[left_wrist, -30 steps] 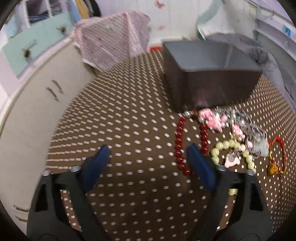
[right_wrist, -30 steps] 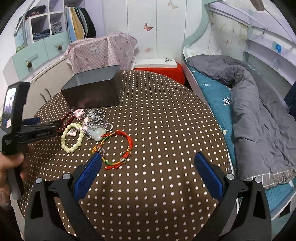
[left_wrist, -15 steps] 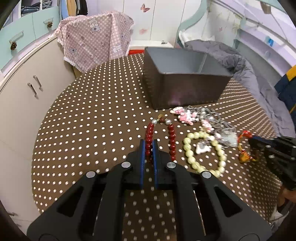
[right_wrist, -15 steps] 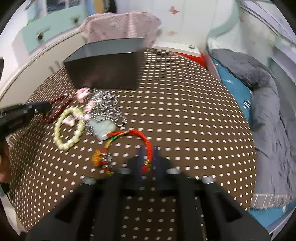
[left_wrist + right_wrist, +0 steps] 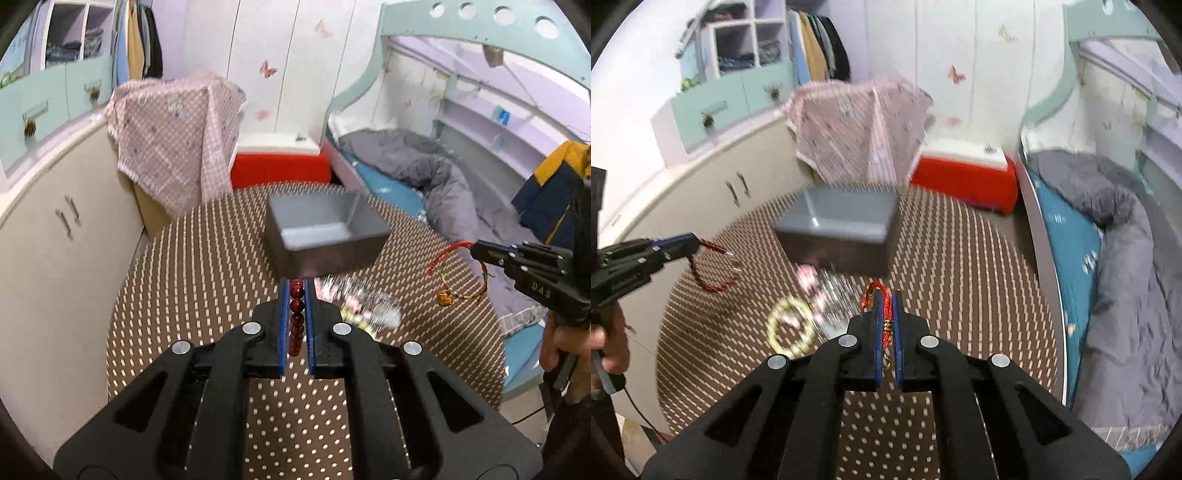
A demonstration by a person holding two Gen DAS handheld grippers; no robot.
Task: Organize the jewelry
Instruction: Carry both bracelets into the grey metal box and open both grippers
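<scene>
My left gripper (image 5: pixel 296 286) is shut on a dark red bead bracelet (image 5: pixel 296 306) and holds it in the air above the table; from the right wrist view it hangs as a loop (image 5: pixel 713 266) at the left. My right gripper (image 5: pixel 885 295) is shut on a red cord bracelet (image 5: pixel 884 325), lifted off the table; it dangles at the right of the left wrist view (image 5: pixel 454 273). A grey open box (image 5: pixel 325 236) stands on the dotted brown table beyond both grippers. A pale green bead bracelet (image 5: pixel 790 328) and a blurred pile of pink and silver jewelry (image 5: pixel 827 299) lie in front of the box.
The round table (image 5: pixel 184 295) has a brown cloth with white dots. A cream cabinet (image 5: pixel 55 258) stands at its left, a bed with a grey quilt (image 5: pixel 1126 277) at its right. A pink-checked covered chair (image 5: pixel 173 136) and a red stool (image 5: pixel 277 170) stand behind.
Both grippers closed on their bracelets on the table and have lifted them into the air. The view is higher above the table now.
</scene>
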